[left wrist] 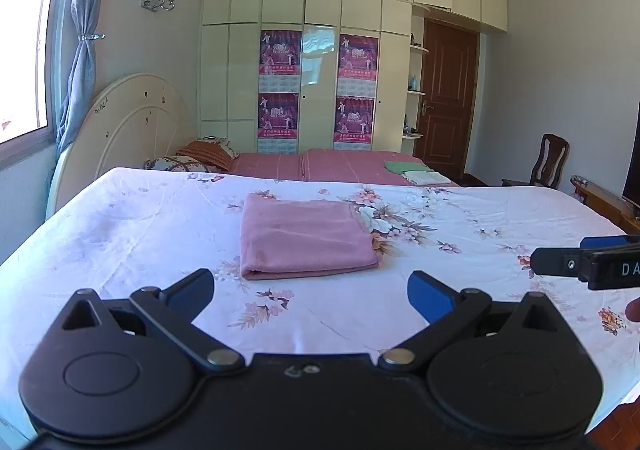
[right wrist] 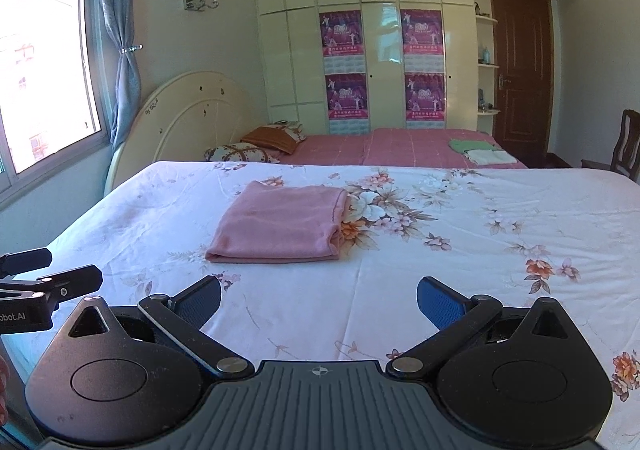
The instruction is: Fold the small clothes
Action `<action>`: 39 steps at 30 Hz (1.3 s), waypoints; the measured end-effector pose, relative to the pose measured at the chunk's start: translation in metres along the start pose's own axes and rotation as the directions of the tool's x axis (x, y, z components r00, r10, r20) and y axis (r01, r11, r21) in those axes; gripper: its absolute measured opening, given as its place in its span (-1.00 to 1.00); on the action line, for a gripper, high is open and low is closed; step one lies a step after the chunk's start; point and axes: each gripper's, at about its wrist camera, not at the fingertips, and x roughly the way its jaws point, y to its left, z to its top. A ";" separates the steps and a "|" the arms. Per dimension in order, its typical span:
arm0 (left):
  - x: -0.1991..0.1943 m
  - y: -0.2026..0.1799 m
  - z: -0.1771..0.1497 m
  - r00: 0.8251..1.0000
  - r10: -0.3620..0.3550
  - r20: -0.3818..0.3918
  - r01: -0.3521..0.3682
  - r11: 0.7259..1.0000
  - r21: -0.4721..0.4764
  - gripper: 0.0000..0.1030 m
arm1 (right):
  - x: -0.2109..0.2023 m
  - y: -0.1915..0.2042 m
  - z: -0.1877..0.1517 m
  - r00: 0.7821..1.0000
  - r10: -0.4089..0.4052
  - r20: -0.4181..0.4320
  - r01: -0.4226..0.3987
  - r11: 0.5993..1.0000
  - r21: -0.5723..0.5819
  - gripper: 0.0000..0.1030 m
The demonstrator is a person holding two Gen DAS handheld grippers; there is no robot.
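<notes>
My left gripper (left wrist: 311, 292) and right gripper (right wrist: 319, 298) hang spread and empty before the pink cloth (left wrist: 306, 236), already folded on the floral sheet (left wrist: 120, 234), seemingly done.

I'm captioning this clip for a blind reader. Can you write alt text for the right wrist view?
A folded pink cloth lies on a floral sheet, just beyond the open, empty right gripper. The left gripper shows at the left edge; a bed and wardrobe stand behind.

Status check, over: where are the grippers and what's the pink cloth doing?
Left gripper open, empty. Right gripper open, empty. Pink cloth folded flat on floral sheet, ahead of both, untouched. Nothing between.
</notes>
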 end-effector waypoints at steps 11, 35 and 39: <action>-0.001 -0.005 0.002 1.000 -0.007 0.013 0.006 1.000 0.007 0.99 | -0.008 -0.008 0.007 1.000 -0.004 0.017 0.004 1.000 -0.003 1.00; 0.000 -0.007 0.005 1.000 -0.014 0.027 0.014 1.000 0.013 0.99 | -0.010 -0.012 0.013 1.000 -0.001 0.023 0.001 1.000 -0.008 1.00; 0.000 -0.007 0.006 1.000 -0.015 0.027 0.015 1.000 0.014 0.99 | -0.010 -0.012 0.013 1.000 0.001 0.019 -0.001 1.000 -0.008 1.00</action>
